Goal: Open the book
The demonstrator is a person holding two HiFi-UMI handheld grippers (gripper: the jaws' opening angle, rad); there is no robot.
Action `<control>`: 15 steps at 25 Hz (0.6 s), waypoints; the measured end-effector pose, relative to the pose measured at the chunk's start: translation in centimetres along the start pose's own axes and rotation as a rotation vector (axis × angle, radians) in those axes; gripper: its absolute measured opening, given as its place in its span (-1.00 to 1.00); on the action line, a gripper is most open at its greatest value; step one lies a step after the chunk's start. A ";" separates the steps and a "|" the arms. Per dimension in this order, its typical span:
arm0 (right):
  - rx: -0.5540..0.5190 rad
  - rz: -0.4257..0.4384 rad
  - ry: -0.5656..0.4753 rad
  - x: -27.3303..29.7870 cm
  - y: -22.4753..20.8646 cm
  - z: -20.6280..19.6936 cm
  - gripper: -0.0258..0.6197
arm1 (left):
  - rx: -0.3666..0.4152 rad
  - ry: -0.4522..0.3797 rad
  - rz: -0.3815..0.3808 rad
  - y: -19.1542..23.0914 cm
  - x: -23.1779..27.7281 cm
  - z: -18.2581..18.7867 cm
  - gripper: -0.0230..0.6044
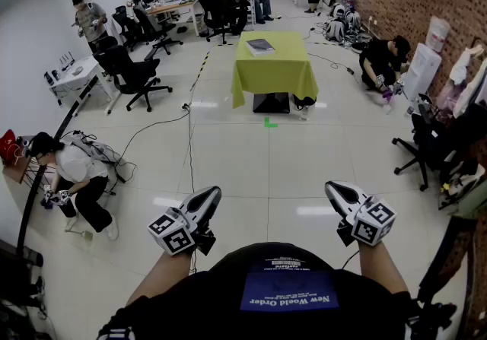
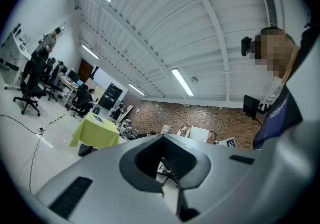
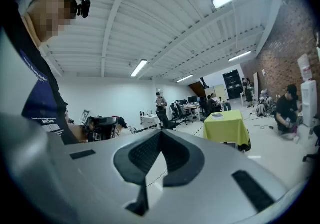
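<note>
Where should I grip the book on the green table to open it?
The book lies flat and closed near the far left corner of the table. Probably best: pinch only the top cover's free edge, coming in low and level from that edge's side. Which edge is the spine is too small to tell from here.

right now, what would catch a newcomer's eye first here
The yellow-green table stands alone mid-floor, far ahead, with a book on its top. At the bottom of the head view, the left hand-held gripper and right hand-held gripper point towards it, both shut and empty.
</note>
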State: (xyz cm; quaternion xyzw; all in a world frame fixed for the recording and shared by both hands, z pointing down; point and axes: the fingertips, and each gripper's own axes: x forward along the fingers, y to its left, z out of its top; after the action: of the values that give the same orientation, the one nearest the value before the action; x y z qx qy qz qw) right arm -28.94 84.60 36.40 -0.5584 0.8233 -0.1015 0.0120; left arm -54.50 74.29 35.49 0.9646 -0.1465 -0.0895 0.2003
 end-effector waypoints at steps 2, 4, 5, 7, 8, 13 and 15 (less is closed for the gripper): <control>-0.014 0.000 0.004 -1.1 -1.6 0.2 -0.97 | 0.026 -0.005 -0.010 -0.3 1.8 -0.1 -0.93; -0.027 -0.001 0.007 -2.3 -3.2 0.5 -0.96 | 0.027 -0.011 -0.005 -0.7 3.7 -0.2 -0.93; -0.032 0.000 0.008 -2.9 -3.9 0.7 -0.96 | 0.022 -0.013 0.000 -1.0 4.6 -0.2 -0.93; -0.048 0.004 0.013 -4.1 -5.2 1.0 -0.96 | 0.021 -0.014 0.004 -1.5 6.3 -0.5 -0.93; -0.060 0.007 0.018 -4.7 -5.8 1.0 -0.96 | 0.025 -0.014 0.001 -1.8 7.2 -0.7 -0.93; -0.102 0.014 0.031 -6.4 -9.1 1.0 -0.96 | 0.021 -0.011 -0.013 -2.5 11.6 -1.6 -0.93; -0.097 0.011 0.033 -6.2 -10.4 1.1 -0.96 | 0.021 0.000 -0.020 -2.4 13.0 -1.8 -0.93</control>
State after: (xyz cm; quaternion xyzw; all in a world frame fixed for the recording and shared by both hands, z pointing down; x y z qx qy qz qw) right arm -16.92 86.47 36.63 -0.5521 0.8303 -0.0704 -0.0281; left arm -41.29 72.92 34.67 0.9681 -0.1376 -0.0900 0.1891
